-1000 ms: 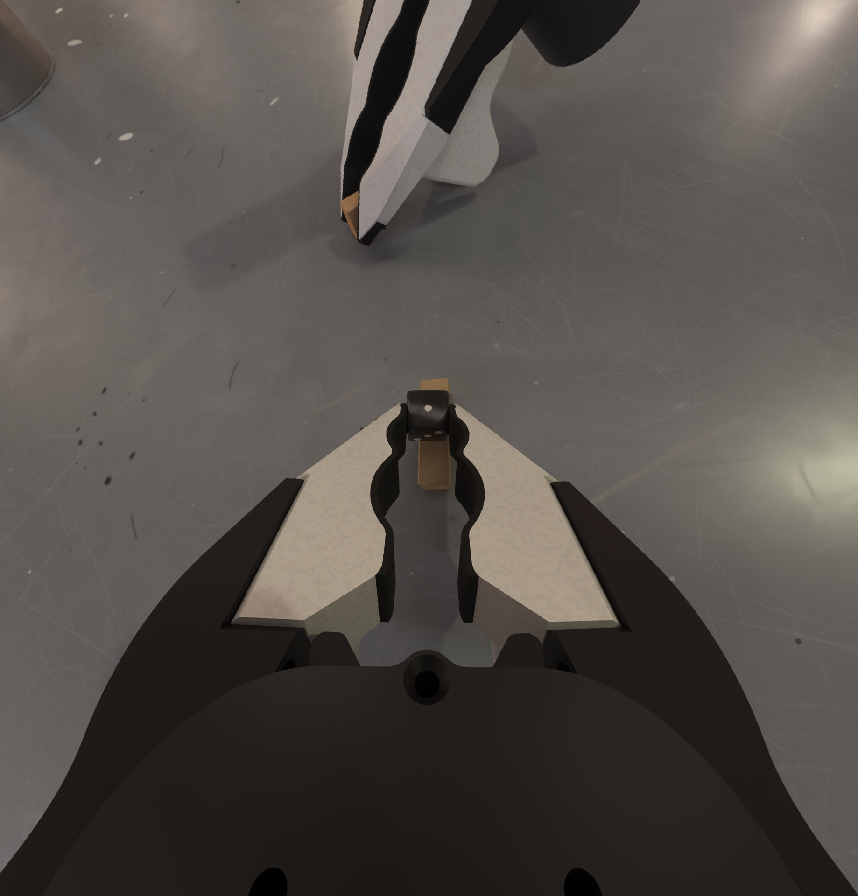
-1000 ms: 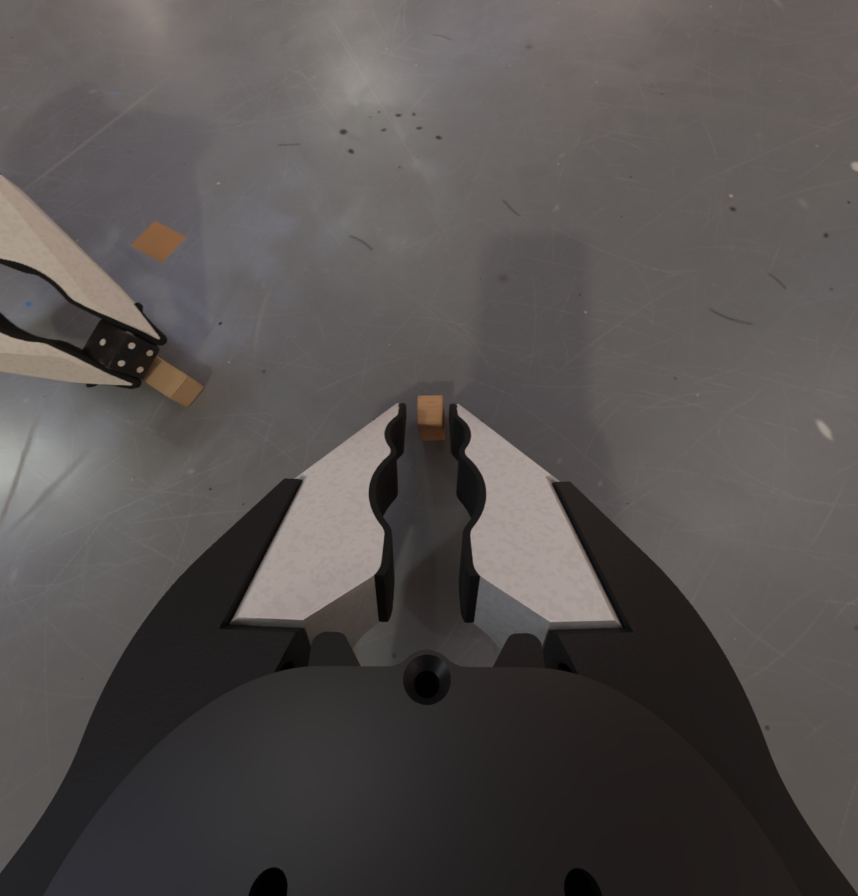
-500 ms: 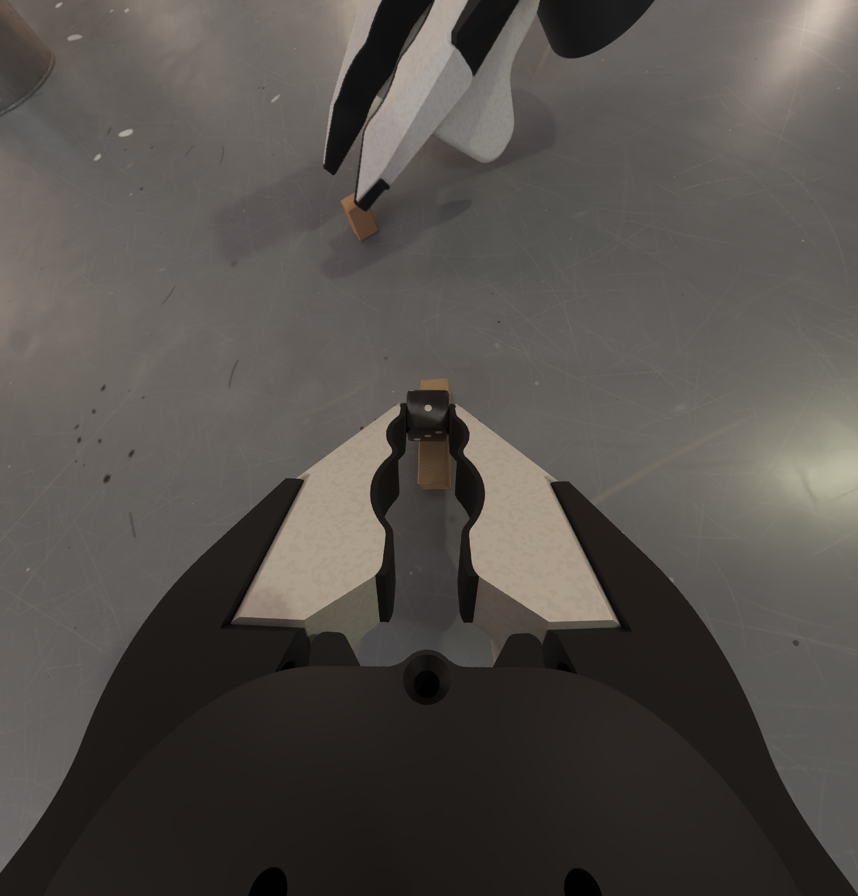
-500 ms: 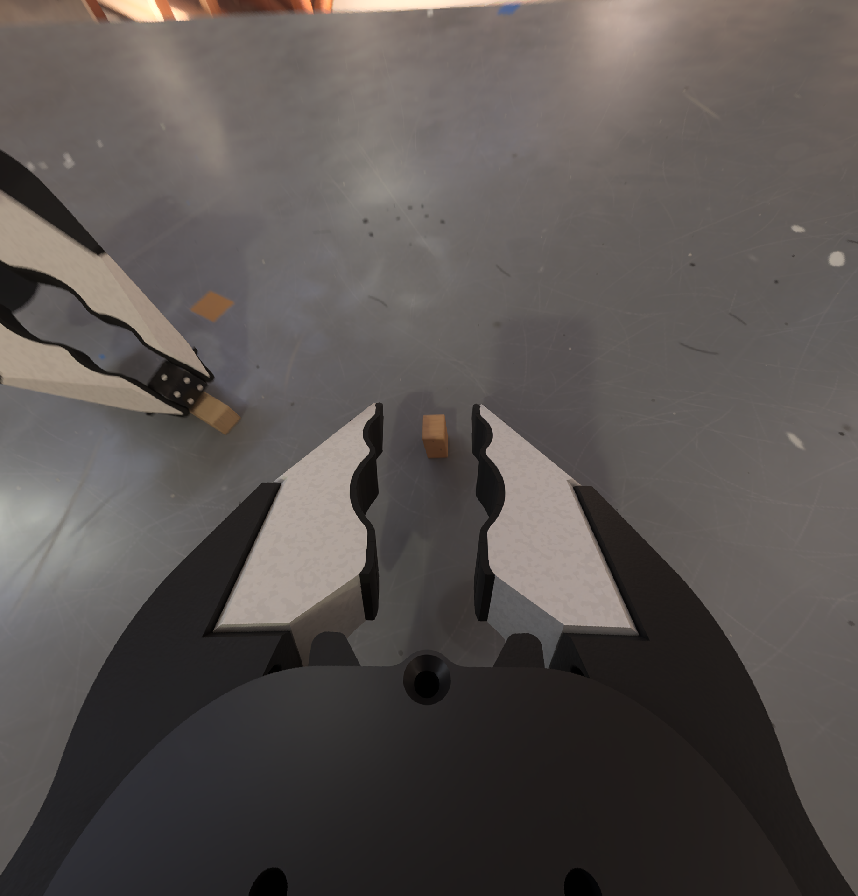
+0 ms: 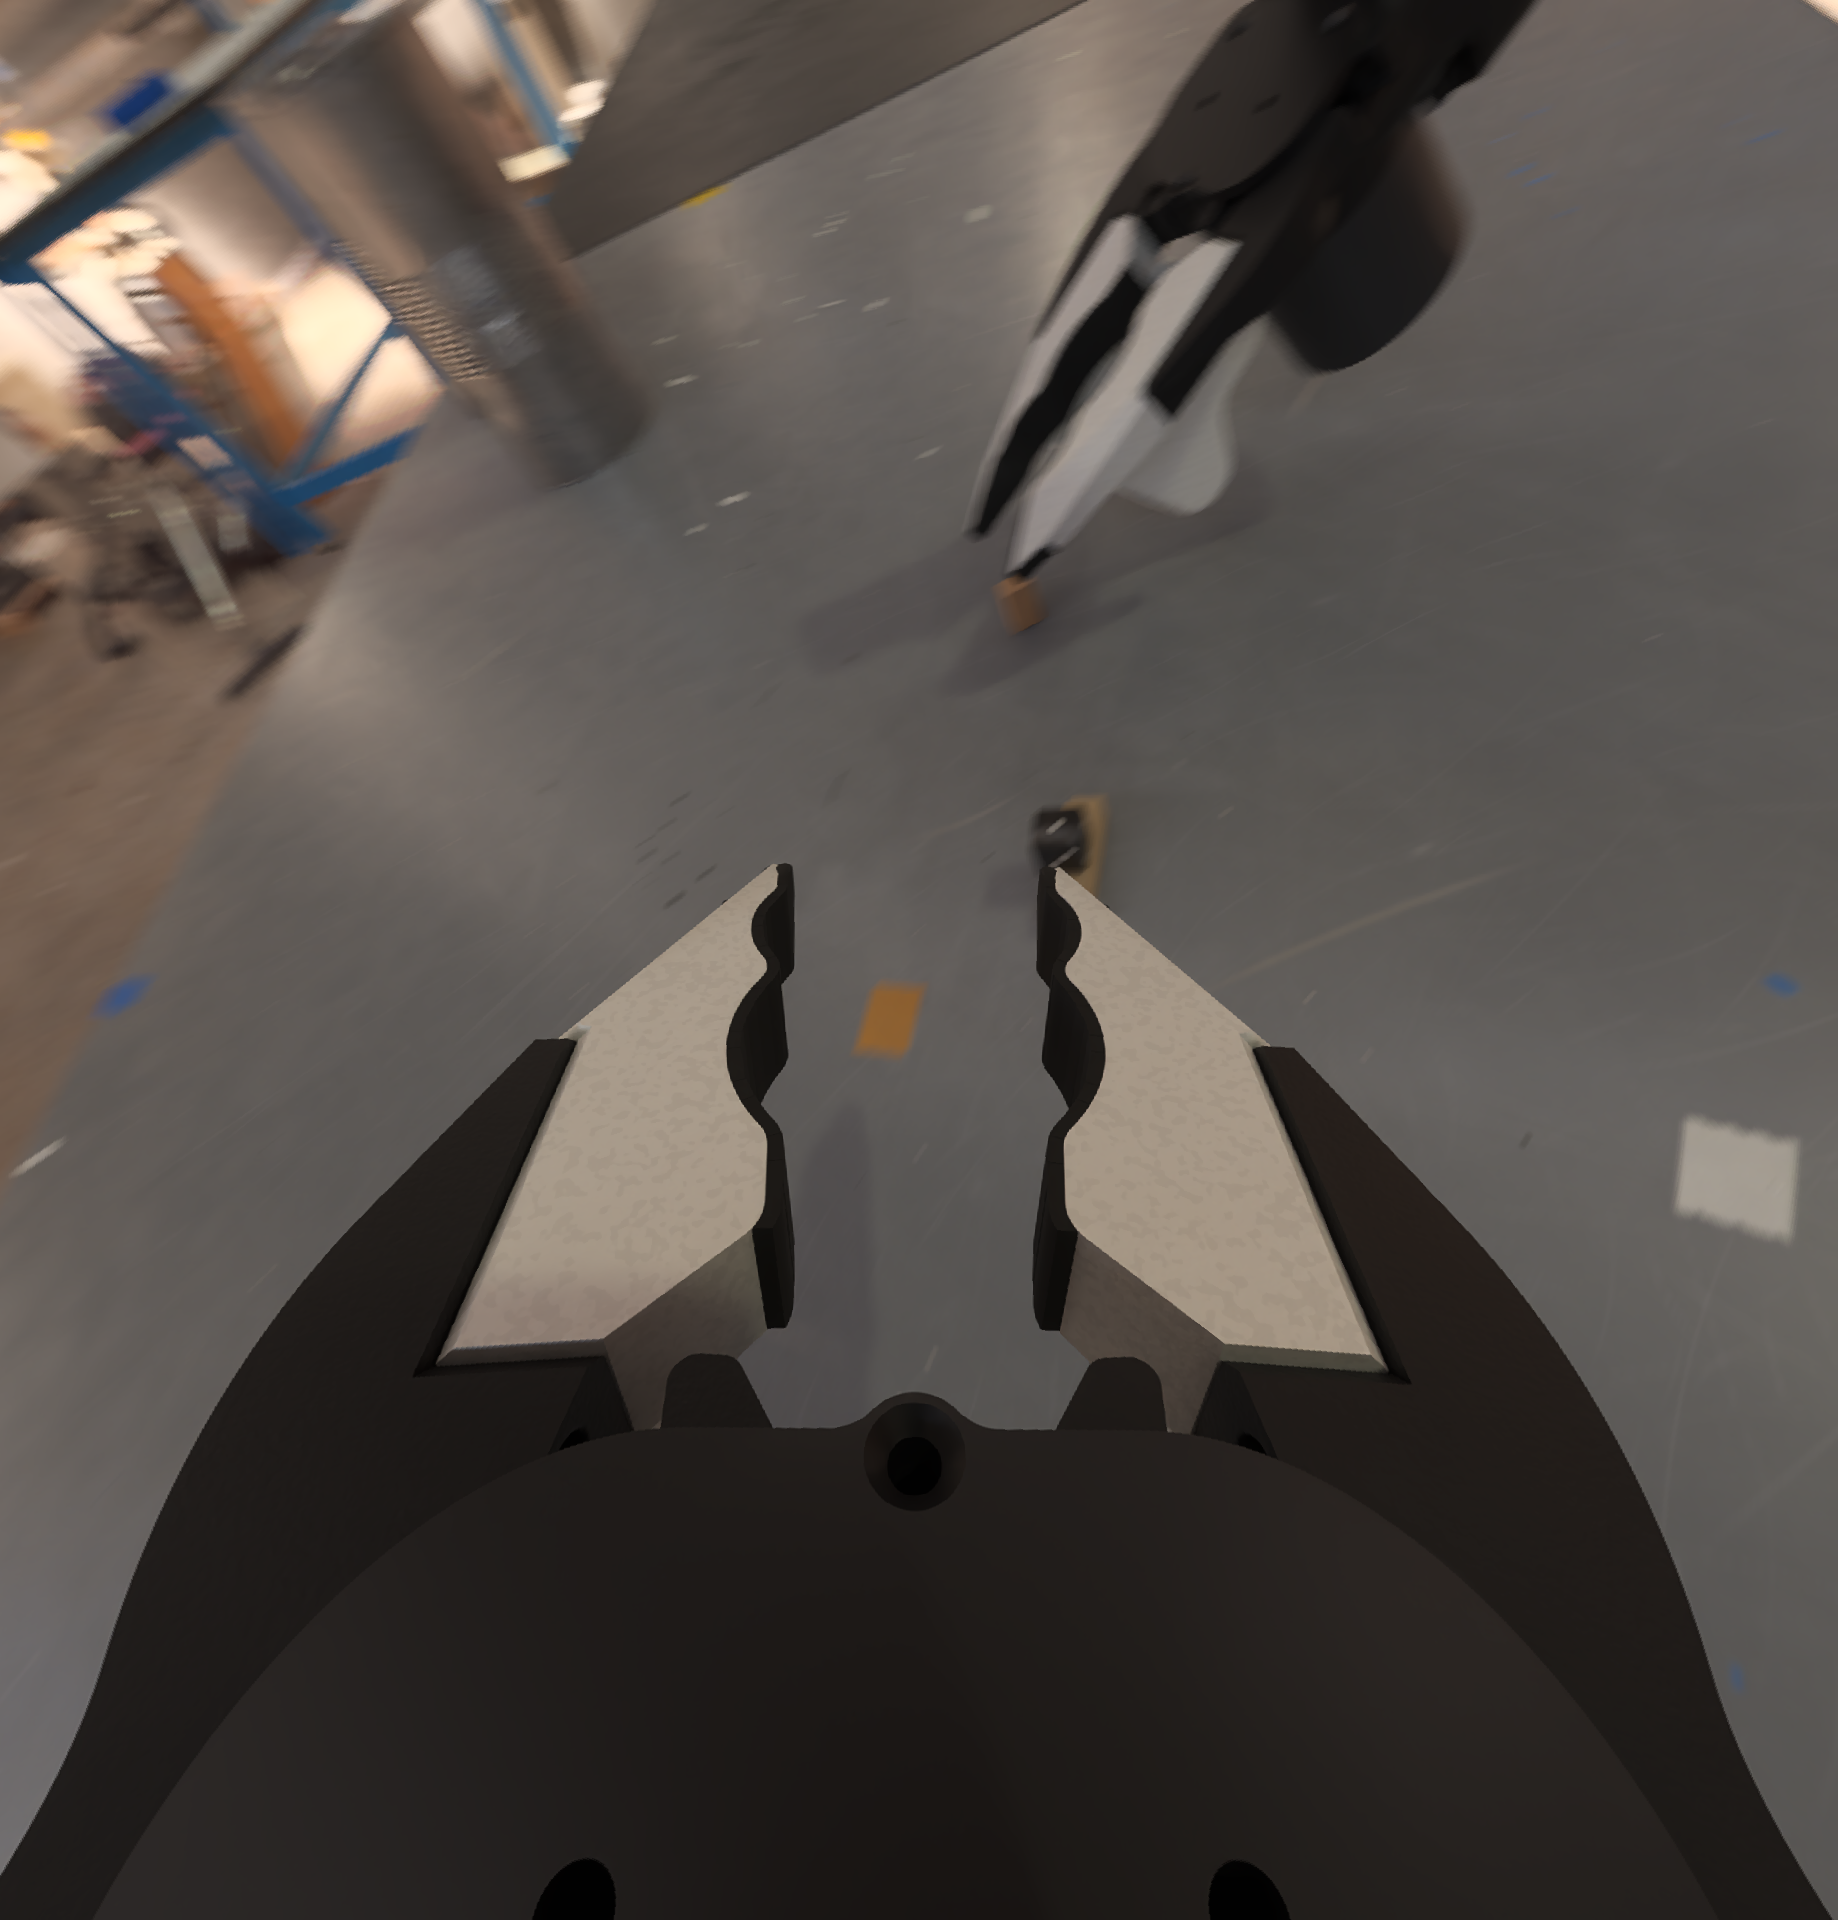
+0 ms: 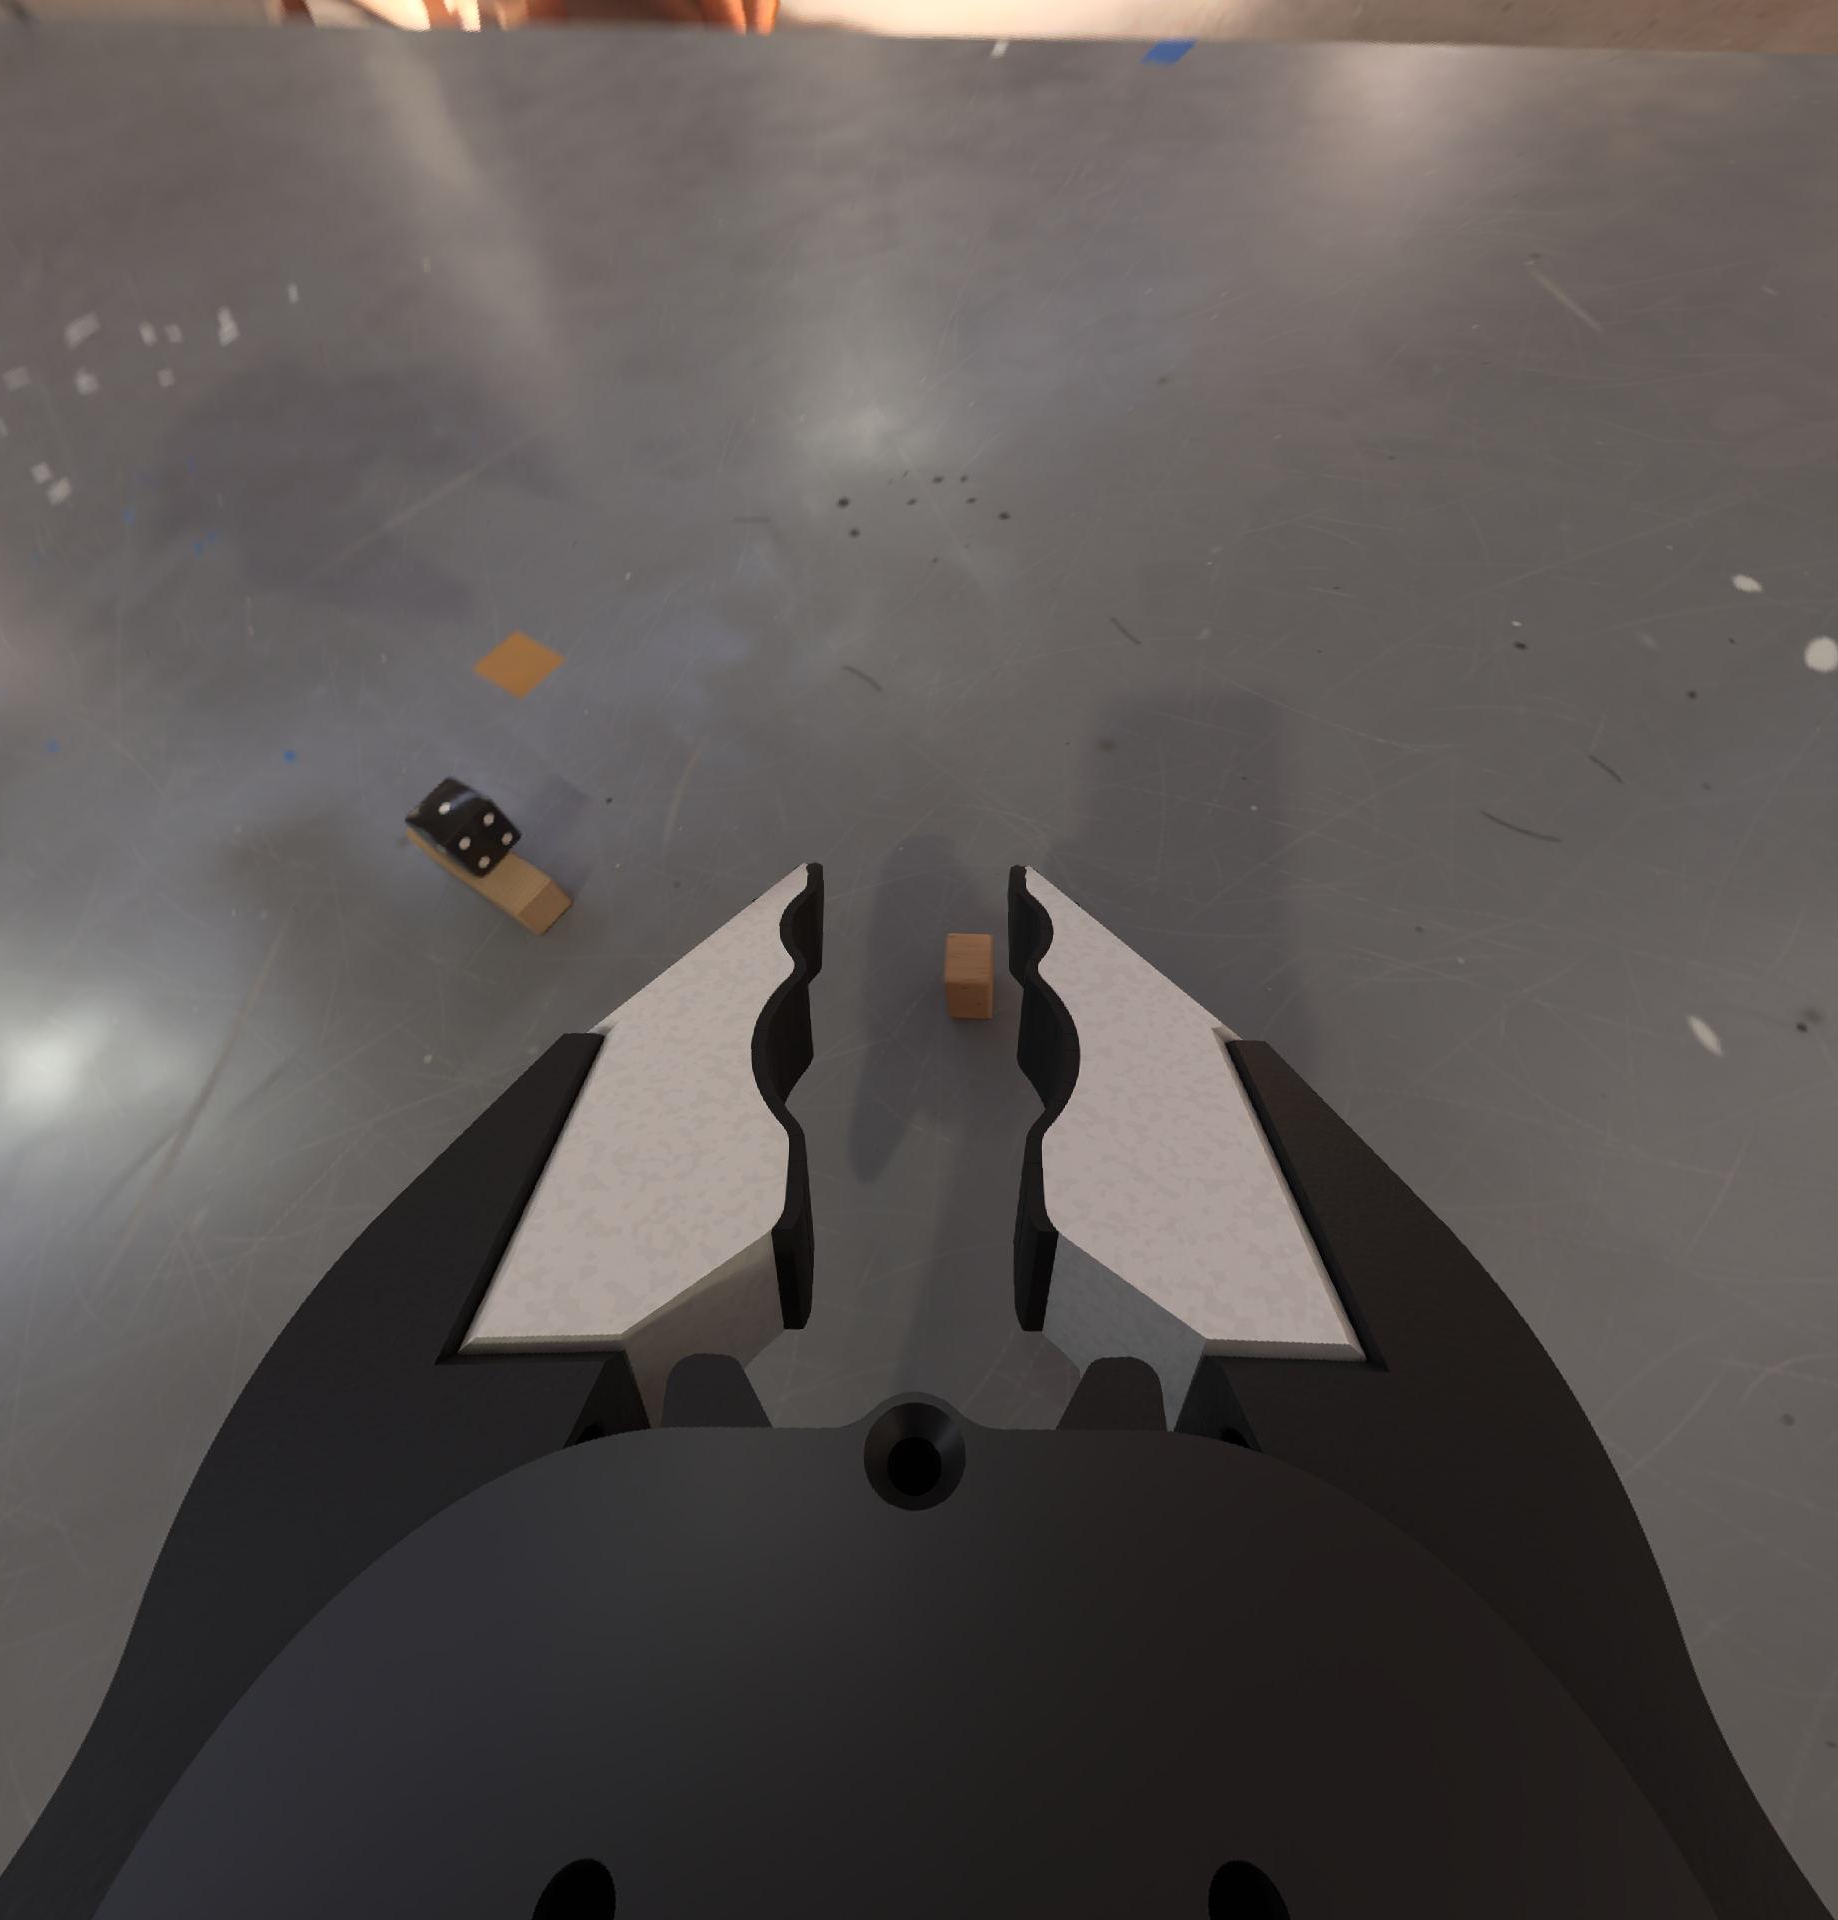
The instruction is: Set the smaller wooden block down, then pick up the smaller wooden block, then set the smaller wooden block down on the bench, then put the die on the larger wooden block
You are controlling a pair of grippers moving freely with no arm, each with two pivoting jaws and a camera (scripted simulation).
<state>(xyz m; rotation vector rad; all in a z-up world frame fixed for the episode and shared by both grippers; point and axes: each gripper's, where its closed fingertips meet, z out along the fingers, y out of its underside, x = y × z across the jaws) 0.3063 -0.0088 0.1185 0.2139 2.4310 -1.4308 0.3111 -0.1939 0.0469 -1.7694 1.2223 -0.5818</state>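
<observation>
Left gripper (image 5: 913,883): fingers apart, holding nothing. The die (image 6: 464,828) rests on the larger wooden block (image 6: 520,895), ahead of and just right of its right fingertip. Right gripper (image 6: 913,883): fingers apart, holding nothing. The smaller wooden block (image 6: 968,975) stands on the grey bench (image 6: 1310,416), seen between its fingertips, nearer the right finger, touching neither.

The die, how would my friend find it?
Look on the scratched grey metal bench, left of the open right claw. There a long pale wooden block lies flat, and the small black white-dotted die sits on it, the only black cube.
</observation>
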